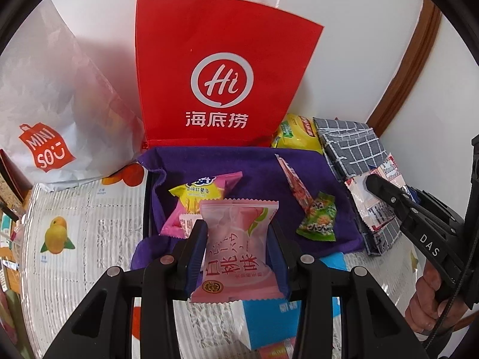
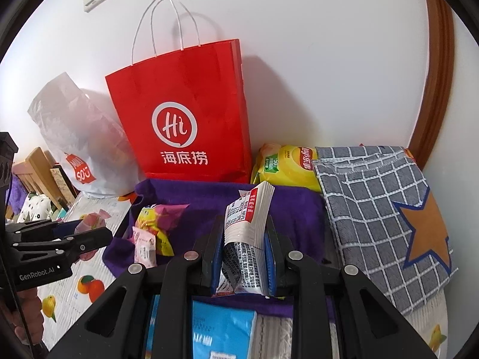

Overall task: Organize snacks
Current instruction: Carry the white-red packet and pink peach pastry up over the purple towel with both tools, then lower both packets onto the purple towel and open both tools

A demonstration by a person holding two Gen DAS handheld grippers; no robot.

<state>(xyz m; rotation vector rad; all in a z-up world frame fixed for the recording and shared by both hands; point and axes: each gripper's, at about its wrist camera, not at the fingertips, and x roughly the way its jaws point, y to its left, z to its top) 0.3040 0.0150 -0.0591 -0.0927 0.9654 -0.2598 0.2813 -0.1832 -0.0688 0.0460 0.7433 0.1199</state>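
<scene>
My left gripper [image 1: 238,239] is shut on a pale pink peach snack packet [image 1: 236,248], held above the near edge of a purple cloth [image 1: 257,164]. On that cloth lie a pink-and-yellow snack packet [image 1: 200,197], a thin red stick packet [image 1: 295,184] and a small green candy packet [image 1: 318,221]. My right gripper [image 2: 245,249] is shut on a white printed snack packet [image 2: 247,230], held over the purple cloth [image 2: 299,206]; it also shows in the left wrist view [image 1: 369,200], at the right over a checked cloth [image 1: 353,146].
A red paper bag [image 1: 221,74] stands against the wall behind the cloth, a white Miniso bag [image 1: 45,113] to its left. A yellow chips bag [image 2: 287,164] lies behind the grey checked cloth with a star [image 2: 389,215]. A blue-and-white box [image 2: 221,329] sits below my grippers on the fruit-print mat [image 1: 74,224].
</scene>
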